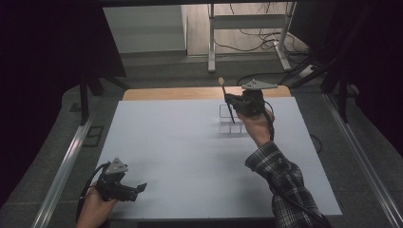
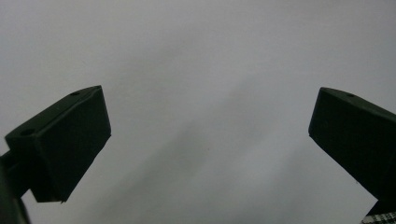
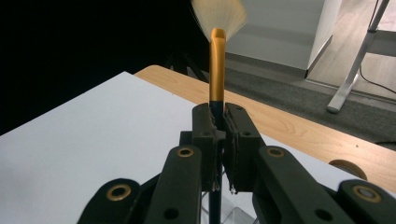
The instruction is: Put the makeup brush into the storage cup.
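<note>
Brush work is about in the middle, I judge: the right tool is closed firmly on the dark handle of a makeup brush and holds it upright over the clear plastic organizer at the far side of the white worktop. The handle's lower end seems to reach down into one compartment, but whether it already rests inside or is just above I cannot tell. What is left, as I read it, is to finish this one move, either setting the brush down and letting go, or lifting it clear.

The left tool rests at the near left edge of the worktop with its jaws wide apart and nothing between them.

The high view gives the whole layout, with both hands and the organizer. The right gripper view shows instead the golden ferrule and pale bristles above the clamped jaws. The left gripper view shows the two spread jaws over bare worktop.
</note>
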